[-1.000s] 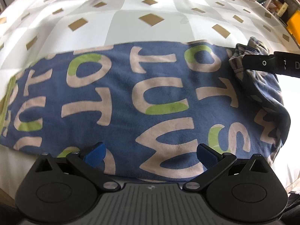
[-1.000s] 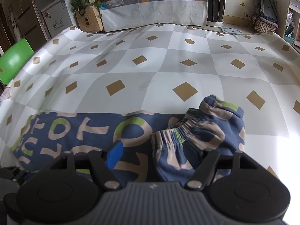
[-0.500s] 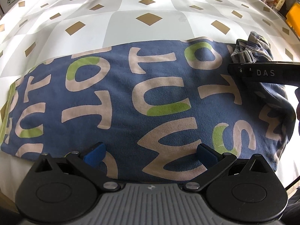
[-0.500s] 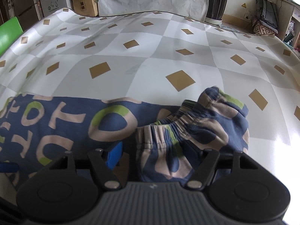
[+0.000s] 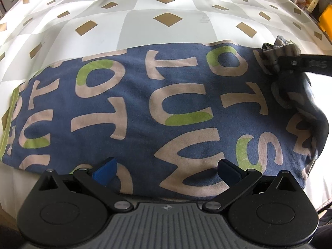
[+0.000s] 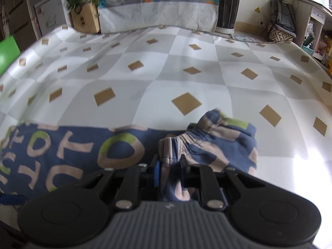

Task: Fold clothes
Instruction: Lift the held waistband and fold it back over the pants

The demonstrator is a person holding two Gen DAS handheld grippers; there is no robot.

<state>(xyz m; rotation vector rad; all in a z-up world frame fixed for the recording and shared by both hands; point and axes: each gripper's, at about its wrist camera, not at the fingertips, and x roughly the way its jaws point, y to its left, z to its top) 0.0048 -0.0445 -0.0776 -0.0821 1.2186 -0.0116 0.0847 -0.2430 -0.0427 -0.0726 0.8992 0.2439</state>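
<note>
A wide bed (image 6: 186,66), covered in a white and grey checked sheet with tan diamonds, is filling most of both views. Only the right wrist view is showing the room past its far edge: a cloth-draped table (image 6: 157,10) loaded with fruit, a cardboard box (image 6: 85,18) under a leafy plant, a dark planter (image 6: 227,10) and a green chair (image 6: 7,51) by the bed's left edge.

Along the bed's near edge a pair of blue trousers (image 5: 145,108) printed with big beige and green letters is lying flat, stretched from left to right. The left wrist view is showing nearly its whole length. The right wrist view is showing only the right part, where the elastic waistband (image 6: 186,141) is bunched up and lifted in a rumpled mound.

The right gripper (image 6: 172,172) is closing on that bunched waistband; cloth is sitting between its pads, and they are already pinching it. In the left wrist view the same gripper (image 5: 278,62) is coming in from the right as a dark bar with the gathered fabric at its tip.

The left gripper (image 5: 166,168) is hanging over the trousers near the bed's near edge, its blue pads (image 5: 104,169) spread wide with nothing clamped between them.
</note>
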